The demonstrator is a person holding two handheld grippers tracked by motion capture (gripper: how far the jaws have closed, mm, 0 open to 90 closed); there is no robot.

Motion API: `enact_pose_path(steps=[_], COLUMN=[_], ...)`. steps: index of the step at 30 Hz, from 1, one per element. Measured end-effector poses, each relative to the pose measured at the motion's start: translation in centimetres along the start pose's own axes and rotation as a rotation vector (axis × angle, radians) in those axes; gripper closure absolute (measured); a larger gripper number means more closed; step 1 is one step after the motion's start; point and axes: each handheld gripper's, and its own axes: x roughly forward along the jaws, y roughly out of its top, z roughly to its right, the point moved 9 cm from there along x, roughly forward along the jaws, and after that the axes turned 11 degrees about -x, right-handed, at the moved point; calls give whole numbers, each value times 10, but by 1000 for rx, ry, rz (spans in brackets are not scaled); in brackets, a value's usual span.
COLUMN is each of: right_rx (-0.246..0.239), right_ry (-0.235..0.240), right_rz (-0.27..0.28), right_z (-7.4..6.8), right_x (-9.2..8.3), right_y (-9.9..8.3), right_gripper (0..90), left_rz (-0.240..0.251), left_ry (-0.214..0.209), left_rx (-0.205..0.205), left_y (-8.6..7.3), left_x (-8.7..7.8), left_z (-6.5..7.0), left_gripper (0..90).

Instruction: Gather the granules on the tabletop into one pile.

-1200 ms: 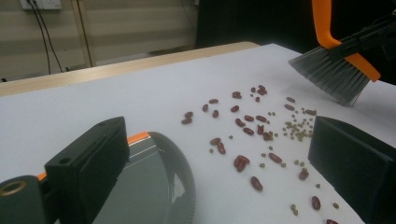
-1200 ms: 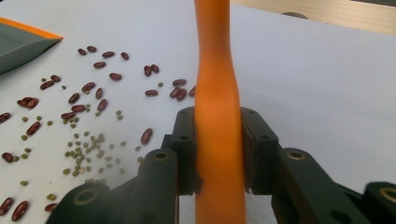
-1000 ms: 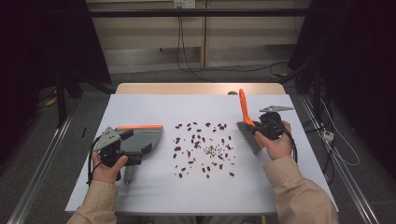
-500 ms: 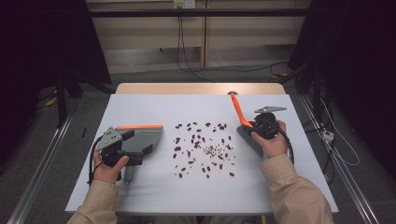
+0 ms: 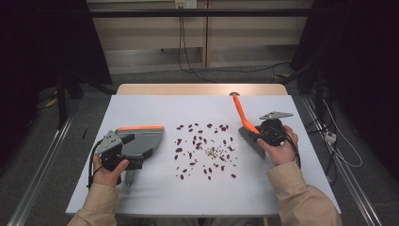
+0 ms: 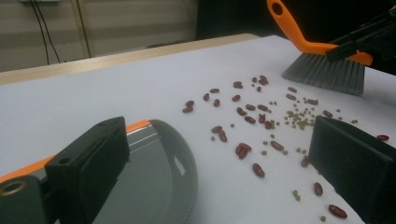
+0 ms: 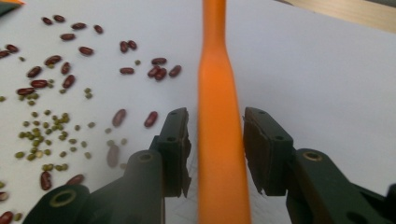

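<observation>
Right gripper (image 7: 212,154): fingers just opened, narrow gap flanking orange brush handle (image 7: 215,116), pads clear. Left gripper (image 6: 219,163): fingers wide, over grey dustpan (image 6: 154,177). Beans (image 5: 204,148) scattered on surface (image 5: 155,108).

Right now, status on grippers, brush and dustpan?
Right gripper jaws just opened, straddling orange-handled grey brush, no squeeze. Left gripper open over grey orange-edged dustpan. Red and green beans scattered between; nothing blocking.
</observation>
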Motion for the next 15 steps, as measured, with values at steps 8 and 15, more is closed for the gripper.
enact_pose_path(steps=[8, 15], right_rx=[65, 66], right_ry=[10, 24], right_rz=[-34, -45], right_z=[1, 1], right_x=[8, 7], right_y=[-7, -7], right_gripper=[712, 714], left_rz=[10, 3], left_ry=[-3, 2], left_rx=[-21, -26], left_y=[-7, -10], left_x=[-6, -10], left_z=[-3, -4], left_gripper=[51, 51])
